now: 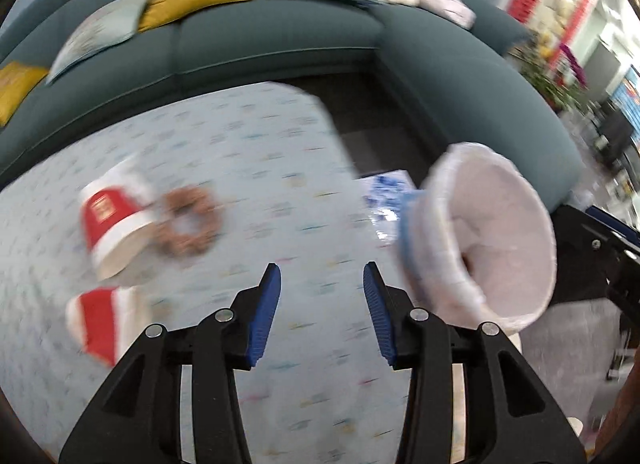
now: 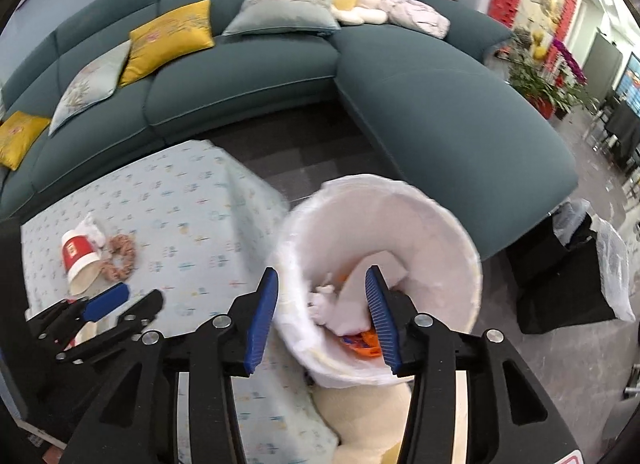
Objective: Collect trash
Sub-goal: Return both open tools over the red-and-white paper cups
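Note:
A red and white paper cup (image 1: 114, 220) lies on its side on the table, also in the right wrist view (image 2: 79, 259). A second red and white cup (image 1: 105, 322) lies nearer me. A brown scrunchie (image 1: 188, 226) rests beside the first cup. A white-lined trash bin (image 1: 486, 238) stands tilted at the table's right end; in the right wrist view it (image 2: 424, 232) holds paper and orange scraps. My left gripper (image 1: 322, 314) is open and empty above the table. My right gripper (image 2: 322, 318) is open over the bin's near rim.
The table has a pale patterned cloth (image 1: 256, 160). A teal sectional sofa (image 2: 440, 112) with yellow and grey cushions curves behind it. A blue and white packet (image 1: 386, 194) lies past the table's right edge. A black bag (image 2: 568, 276) stands on the floor at right.

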The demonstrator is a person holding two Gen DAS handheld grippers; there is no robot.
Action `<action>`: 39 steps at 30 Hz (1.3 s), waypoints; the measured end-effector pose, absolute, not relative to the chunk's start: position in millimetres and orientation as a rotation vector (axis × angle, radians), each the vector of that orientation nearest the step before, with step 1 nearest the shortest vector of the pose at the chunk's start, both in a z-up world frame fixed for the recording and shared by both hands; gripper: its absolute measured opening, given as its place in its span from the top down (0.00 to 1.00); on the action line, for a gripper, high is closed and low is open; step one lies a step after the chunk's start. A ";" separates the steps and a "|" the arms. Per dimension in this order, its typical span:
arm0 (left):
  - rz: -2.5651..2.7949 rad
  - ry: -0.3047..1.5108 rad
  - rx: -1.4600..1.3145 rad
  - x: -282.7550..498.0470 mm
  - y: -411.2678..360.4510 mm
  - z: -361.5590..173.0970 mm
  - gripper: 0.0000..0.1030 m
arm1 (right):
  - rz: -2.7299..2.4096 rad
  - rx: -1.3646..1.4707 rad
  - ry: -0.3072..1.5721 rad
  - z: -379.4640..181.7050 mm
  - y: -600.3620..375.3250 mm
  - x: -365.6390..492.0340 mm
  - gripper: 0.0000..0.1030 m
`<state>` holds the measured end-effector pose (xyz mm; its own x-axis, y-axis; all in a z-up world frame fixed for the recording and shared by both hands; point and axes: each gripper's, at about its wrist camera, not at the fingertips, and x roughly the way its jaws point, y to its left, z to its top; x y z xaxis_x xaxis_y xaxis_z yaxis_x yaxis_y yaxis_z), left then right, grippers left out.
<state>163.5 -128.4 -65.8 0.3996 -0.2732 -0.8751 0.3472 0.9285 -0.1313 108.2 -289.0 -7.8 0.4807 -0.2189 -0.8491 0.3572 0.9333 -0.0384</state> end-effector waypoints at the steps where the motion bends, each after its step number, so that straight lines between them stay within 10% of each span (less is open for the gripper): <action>1: -0.363 1.095 0.064 164.0 -114.0 -66.4 0.60 | -0.341 0.144 1.010 -8.3 -280.5 109.7 0.57; 14: -0.112 1.114 0.013 157.2 25.1 -90.7 0.35 | -0.168 0.231 1.030 -45.0 -171.3 123.7 0.54; 39: -0.131 1.126 0.048 171.8 34.2 -139.0 0.23 | -0.108 0.159 1.079 -89.9 -117.8 152.1 0.54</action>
